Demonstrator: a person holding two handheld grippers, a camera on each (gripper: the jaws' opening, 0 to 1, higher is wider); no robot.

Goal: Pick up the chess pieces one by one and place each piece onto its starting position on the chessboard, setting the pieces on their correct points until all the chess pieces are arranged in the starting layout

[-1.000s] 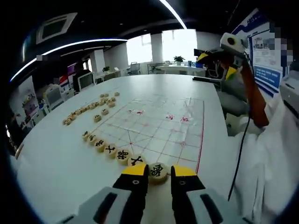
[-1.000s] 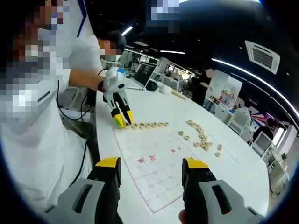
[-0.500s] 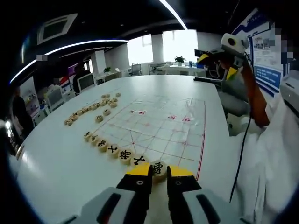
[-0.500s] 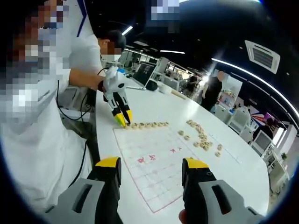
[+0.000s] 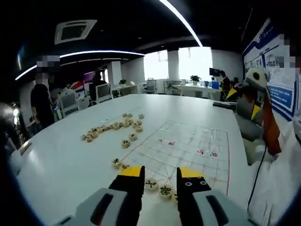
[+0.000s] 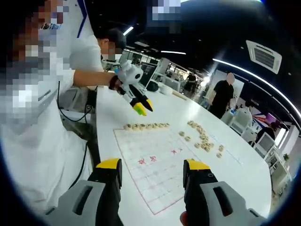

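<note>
Both grippers hovered empty over the chessboard (image 6: 155, 165).
Left gripper (image 5: 160, 175) and right gripper (image 6: 151, 169) gaped; chess pieces (image 5: 159, 188) lined the board's six-o'clock edge.

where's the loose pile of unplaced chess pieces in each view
Left gripper view: the loose pile lies left of centre, left of the chessboard.
Right gripper view: the loose pile lies right of centre, beyond the chessboard's far-right edge.
Shared landmark: the row of placed pieces along one board edge.

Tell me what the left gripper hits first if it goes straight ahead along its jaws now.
Probably the placed pieces just ahead of the left gripper, in the row along the chessboard edge; height above them is unclear.
</note>
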